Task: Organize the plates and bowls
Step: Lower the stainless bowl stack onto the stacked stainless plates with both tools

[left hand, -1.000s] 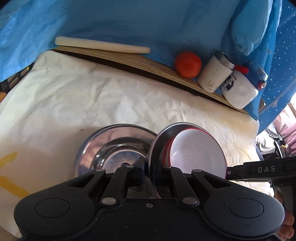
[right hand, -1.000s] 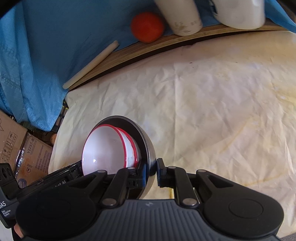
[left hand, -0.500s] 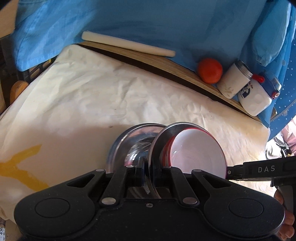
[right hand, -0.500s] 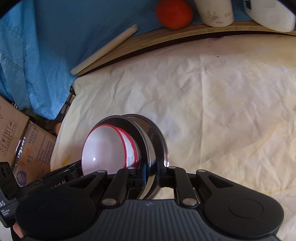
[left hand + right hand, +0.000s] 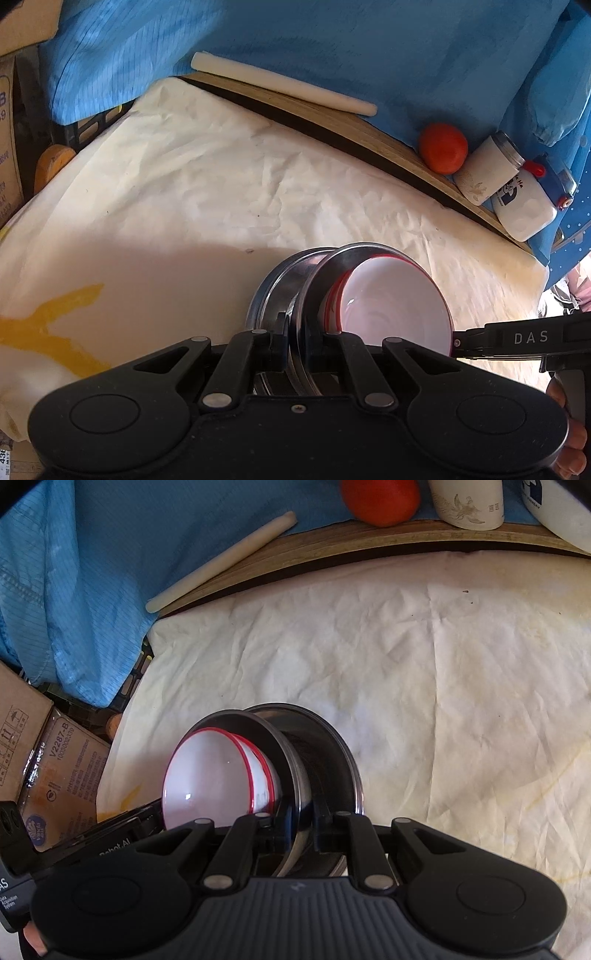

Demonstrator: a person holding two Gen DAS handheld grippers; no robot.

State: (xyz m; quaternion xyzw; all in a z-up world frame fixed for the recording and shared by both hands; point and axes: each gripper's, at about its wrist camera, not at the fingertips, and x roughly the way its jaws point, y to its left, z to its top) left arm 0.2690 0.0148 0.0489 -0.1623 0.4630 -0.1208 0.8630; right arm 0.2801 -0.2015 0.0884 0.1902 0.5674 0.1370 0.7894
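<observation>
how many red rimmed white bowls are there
2, nested one inside the other: the front bowl faces the camera, the second bowl sits right behind it, both inside a steel dish. More could be hidden.

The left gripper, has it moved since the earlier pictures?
Yes. The left gripper moved left: the tomato and rolling pin have shifted right in its view.

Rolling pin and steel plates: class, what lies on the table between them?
Only the creased cream cloth lies between the rolling pin and the steel plates; nothing stands on that stretch. Both wrist views show it, the left most fully.
</observation>
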